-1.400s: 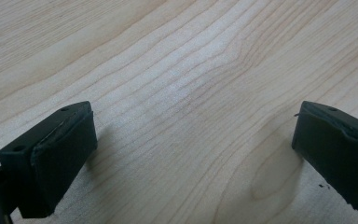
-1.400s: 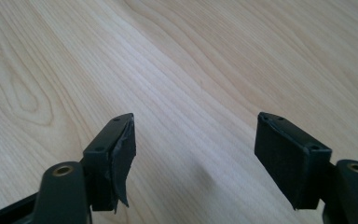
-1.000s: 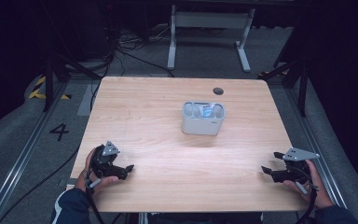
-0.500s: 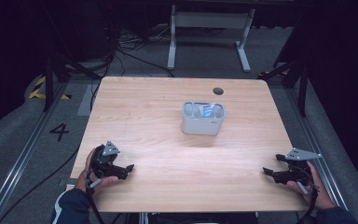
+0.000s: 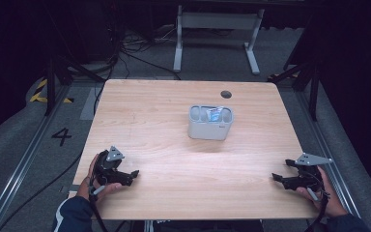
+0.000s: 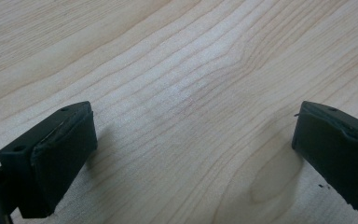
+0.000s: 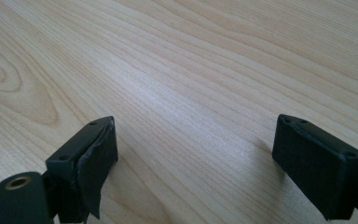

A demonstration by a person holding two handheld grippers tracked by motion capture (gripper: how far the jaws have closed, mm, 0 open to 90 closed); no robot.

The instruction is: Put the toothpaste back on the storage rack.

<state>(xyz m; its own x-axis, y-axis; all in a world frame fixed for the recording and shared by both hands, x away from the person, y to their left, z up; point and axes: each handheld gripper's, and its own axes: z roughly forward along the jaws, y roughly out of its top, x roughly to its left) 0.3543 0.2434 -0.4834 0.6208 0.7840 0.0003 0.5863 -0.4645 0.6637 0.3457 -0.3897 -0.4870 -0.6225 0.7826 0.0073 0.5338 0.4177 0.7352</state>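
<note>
My left gripper [image 5: 133, 175] rests low over the wooden table [image 5: 174, 125] near its front left corner, held in a hand with a dark sleeve. Its jaws stand wide open over bare wood in the left gripper view [image 6: 191, 121]. My right gripper [image 5: 276, 178] sits near the front right corner. Its jaws have just been opening and now stand wide apart with nothing between them [image 7: 196, 128]. A small grey container [image 5: 210, 126] with rounded compartments stands at the table's middle right; something blue and white lies in it.
A dark round hole [image 5: 226, 94] sits in the tabletop behind the container. Beyond the far edge a grey metal stand [image 5: 216, 21] and cables lie on the dark floor. A floor rail [image 5: 24, 159] runs along the left.
The right gripper has shifted only very slightly near the front right corner. The left hand and the grey container keep their places.
</note>
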